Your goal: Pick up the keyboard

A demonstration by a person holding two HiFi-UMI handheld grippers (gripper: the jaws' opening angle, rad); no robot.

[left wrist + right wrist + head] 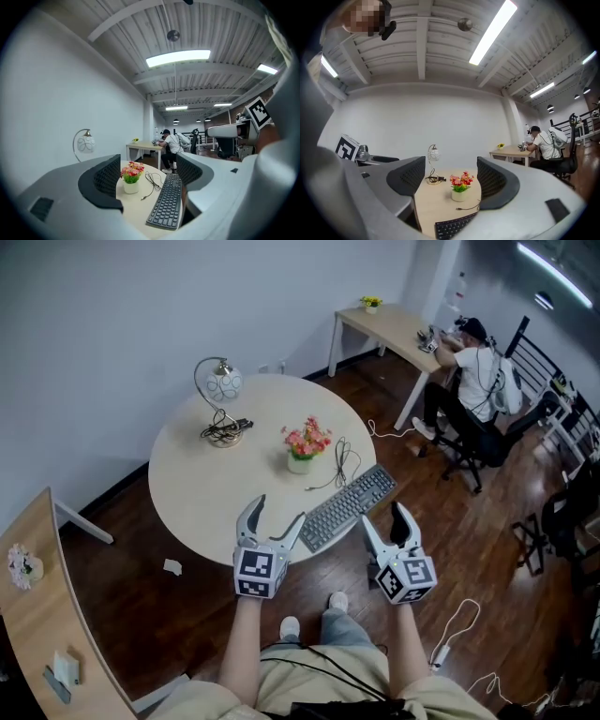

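Observation:
A dark grey keyboard (348,506) lies at an angle on the near right part of the round beige table (197,493), its black cable (342,463) curling loose behind it. My left gripper (271,522) hovers open at the table's near edge, just left of the keyboard's near end. My right gripper (387,524) stands open off the table's rim, right of the keyboard. In the left gripper view the keyboard (168,201) runs away between the open jaws. The right gripper view shows only the keyboard's (451,228) near end low between its jaws.
A small white pot of pink flowers (303,446) stands mid-table behind the keyboard. A lamp with a round white shade (221,399) stands at the back left. A person sits at a desk (394,329) to the far right. A wooden counter (42,615) runs along the left.

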